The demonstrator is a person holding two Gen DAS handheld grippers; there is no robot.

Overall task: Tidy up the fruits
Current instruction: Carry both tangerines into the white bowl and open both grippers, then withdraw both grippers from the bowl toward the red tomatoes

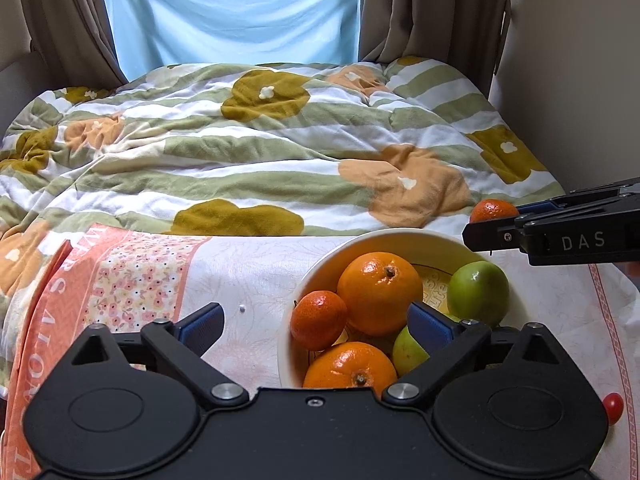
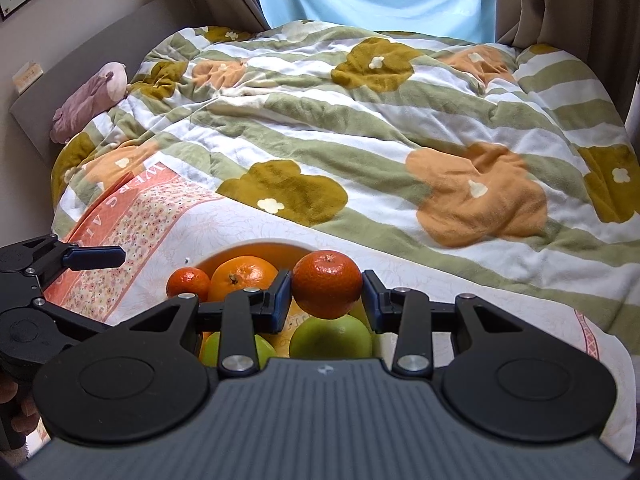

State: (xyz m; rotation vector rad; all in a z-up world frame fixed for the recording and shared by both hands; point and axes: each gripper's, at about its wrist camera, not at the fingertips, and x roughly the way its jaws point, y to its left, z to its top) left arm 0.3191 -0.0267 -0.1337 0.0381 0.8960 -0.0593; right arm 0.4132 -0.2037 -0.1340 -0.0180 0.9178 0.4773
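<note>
2 tools: left tool [image 1: 316,326] wide open, right tool [image 2: 326,294] gripping mandarin [image 2: 327,283].

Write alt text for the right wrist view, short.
The right gripper holds a small mandarin above a cream bowl of oranges and green apples on a patterned cloth. The open left gripper reaches in from the left; a flowered striped blanket lies behind.

Soft daylight is coming through the pale blue curtain [image 1: 232,12] at the far end, lighting everything evenly. Shadows are staying faint. Small glare spots are showing on the oranges [image 1: 378,292]. Fisheye bending is warping the edges, and corners are going dark.
</note>
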